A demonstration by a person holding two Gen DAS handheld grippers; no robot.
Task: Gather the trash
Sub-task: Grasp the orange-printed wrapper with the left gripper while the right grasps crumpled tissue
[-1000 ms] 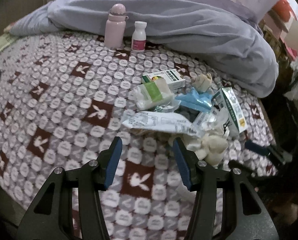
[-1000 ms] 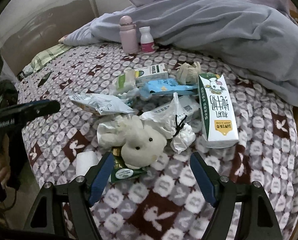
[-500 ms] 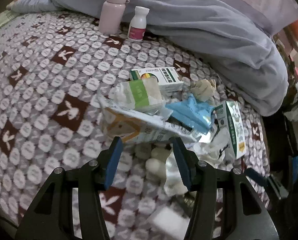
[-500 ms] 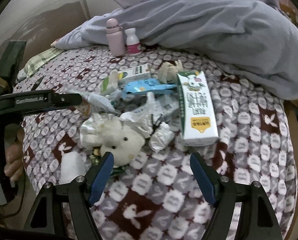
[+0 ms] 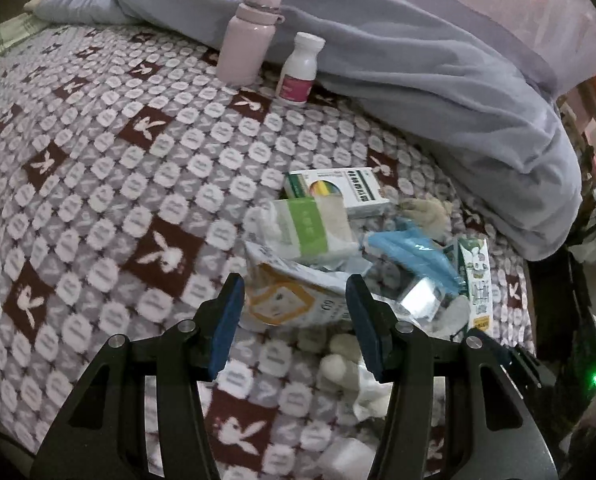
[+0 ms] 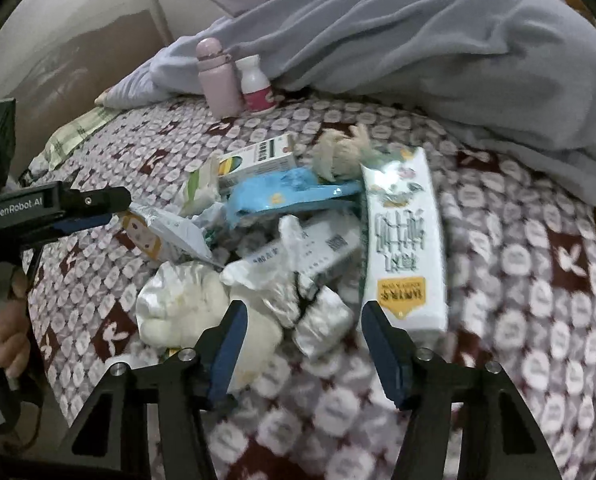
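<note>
A heap of trash lies on the patterned bed. My left gripper (image 5: 295, 294) is open, its jaws on either side of a white and orange wrapper (image 5: 293, 300). Behind it lie a green-banded packet (image 5: 308, 228), a small medicine box (image 5: 338, 190) and a blue wrapper (image 5: 412, 252). My right gripper (image 6: 304, 320) is open over crumpled foil wrappers (image 6: 318, 312), beside a white plush toy (image 6: 185, 304) and a tall milk carton (image 6: 404, 240). The left gripper also shows in the right wrist view (image 6: 93, 208), at the white and orange wrapper (image 6: 157, 232).
A pink bottle (image 5: 253, 36) and a white pill bottle (image 5: 300, 70) stand at the back against a grey-blue duvet (image 5: 438, 80). A crumpled tissue (image 6: 338, 152) lies by the carton's top. The bed's edge runs along the right (image 5: 538, 280).
The left gripper has moved forward and down onto the white and orange wrapper, which has been pushed up. The right gripper has come closer to the foil wrappers and the milk carton.
</note>
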